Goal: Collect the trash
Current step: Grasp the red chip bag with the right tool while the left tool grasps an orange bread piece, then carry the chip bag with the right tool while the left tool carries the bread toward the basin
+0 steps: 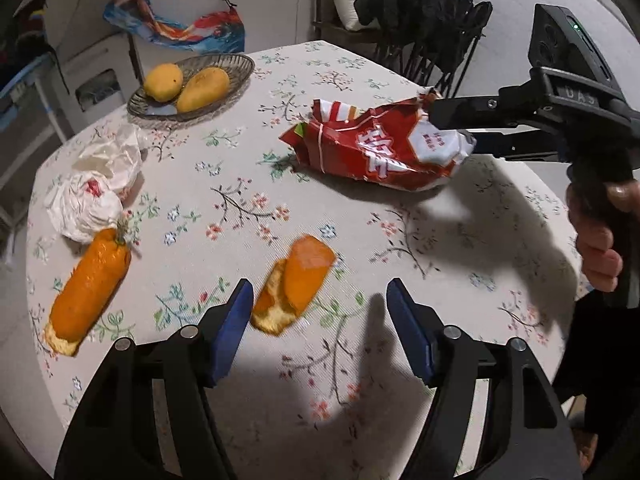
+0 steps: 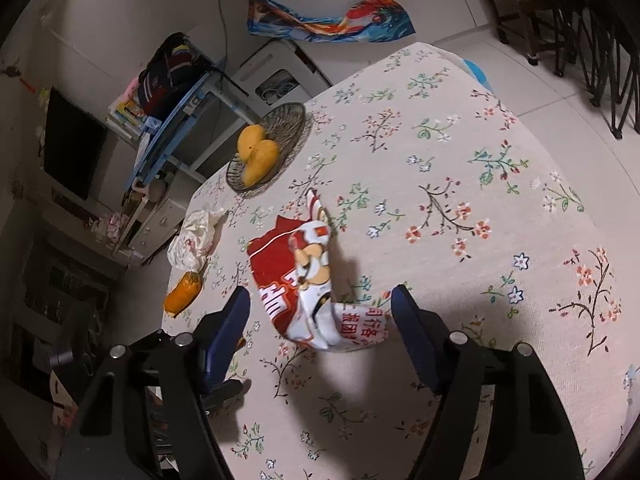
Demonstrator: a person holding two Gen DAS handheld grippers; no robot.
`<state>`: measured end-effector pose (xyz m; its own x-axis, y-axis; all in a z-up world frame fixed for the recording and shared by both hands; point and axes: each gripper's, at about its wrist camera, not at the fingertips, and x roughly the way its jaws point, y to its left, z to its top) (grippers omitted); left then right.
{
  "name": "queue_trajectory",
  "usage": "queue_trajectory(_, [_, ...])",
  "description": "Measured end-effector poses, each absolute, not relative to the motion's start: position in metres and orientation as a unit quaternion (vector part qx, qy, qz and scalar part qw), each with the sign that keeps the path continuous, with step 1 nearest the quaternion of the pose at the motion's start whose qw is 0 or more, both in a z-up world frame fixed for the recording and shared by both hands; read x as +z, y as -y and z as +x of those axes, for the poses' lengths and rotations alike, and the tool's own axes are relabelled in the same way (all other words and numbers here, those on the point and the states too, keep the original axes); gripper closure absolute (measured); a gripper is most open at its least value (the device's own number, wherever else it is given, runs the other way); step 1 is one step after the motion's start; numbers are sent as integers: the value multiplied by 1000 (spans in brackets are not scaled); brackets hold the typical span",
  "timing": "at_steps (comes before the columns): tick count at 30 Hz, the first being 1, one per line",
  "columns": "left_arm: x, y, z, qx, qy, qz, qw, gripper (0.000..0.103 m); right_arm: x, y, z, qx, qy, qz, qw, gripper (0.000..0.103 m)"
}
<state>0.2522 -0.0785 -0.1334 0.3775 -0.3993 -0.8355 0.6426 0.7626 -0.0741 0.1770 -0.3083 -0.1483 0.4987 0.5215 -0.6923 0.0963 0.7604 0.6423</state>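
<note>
A crumpled red and white snack bag (image 1: pixel 372 148) lies on the floral tablecloth (image 1: pixel 224 168). My right gripper (image 1: pixel 450 128) comes in from the right, held by a hand, with the bag's near end between its jaws. In the right wrist view the bag (image 2: pixel 304 288) fills most of the gap of the right gripper (image 2: pixel 320 300), with a thin gap at each pad. My left gripper (image 1: pixel 320 296) stands open just above the table. A piece of orange peel (image 1: pixel 294 284) lies between its jaws, close to the left finger. A longer orange peel (image 1: pixel 90 288) lies further left.
Crumpled white wrappers (image 1: pixel 92 200) sit at the table's left edge, also visible as wrappers (image 2: pixel 196 236) in the right wrist view. A wire bowl (image 1: pixel 236 68) holding two mangoes (image 1: pixel 202 88) stands at the far side. Dark folding chairs (image 1: pixel 436 28) stand beyond the table.
</note>
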Motion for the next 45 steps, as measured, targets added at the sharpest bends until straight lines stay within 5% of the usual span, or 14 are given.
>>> queue_trajectory(3, [-135, 80, 257, -301, -453, 139, 828, 43, -151, 309, 179, 132, -484, 329, 800, 32])
queue_trajectory(8, [-132, 74, 264, -284, -452, 138, 834, 82, -152, 301, 182, 139, -490, 320, 799, 33])
queue_trajectory(10, [-132, 76, 263, -281, -450, 142, 835, 84, -153, 294, 183, 144, -494, 310, 799, 41])
queue_trajectory(12, [-131, 77, 260, -273, -449, 146, 838, 85, -154, 289, 183, 153, -500, 303, 797, 66])
queue_trajectory(15, [-128, 76, 255, -254, -449, 148, 843, 86, -151, 281, 181, 171, -499, 292, 798, 70])
queue_trajectory(31, [-83, 32, 206, -177, -424, 35, 888, 86, -115, 286, 140, 203, -442, 328, 810, 71])
queue_trajectory(45, [-69, 27, 144, -144, -397, 41, 906, 86, -112, 266, 87, 206, -443, 313, 814, 71])
